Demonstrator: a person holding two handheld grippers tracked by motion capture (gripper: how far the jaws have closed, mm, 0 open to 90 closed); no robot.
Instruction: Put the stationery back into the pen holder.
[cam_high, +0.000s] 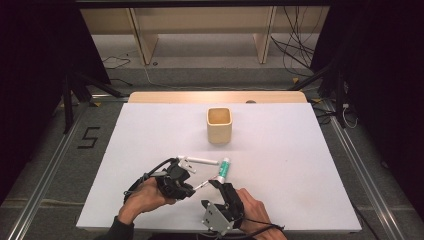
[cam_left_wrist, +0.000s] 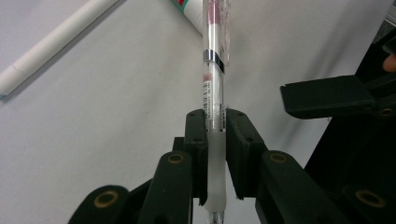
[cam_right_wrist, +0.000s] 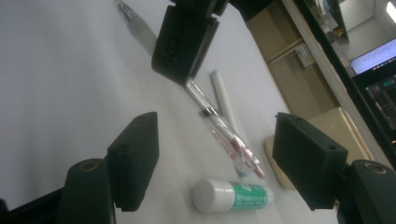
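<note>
You are working at a white table (cam_high: 300, 165) over grey floor, with a wooden cup (cam_high: 219, 125) standing past your hands. Nearer you than that cup, your left gripper (cam_left_wrist: 215, 122) is clamping a clear pen (cam_left_wrist: 214, 84), while your right gripper (cam_right_wrist: 215, 154) is hovering open around its far end. The pen's tip is staying too blurred to read.
</note>
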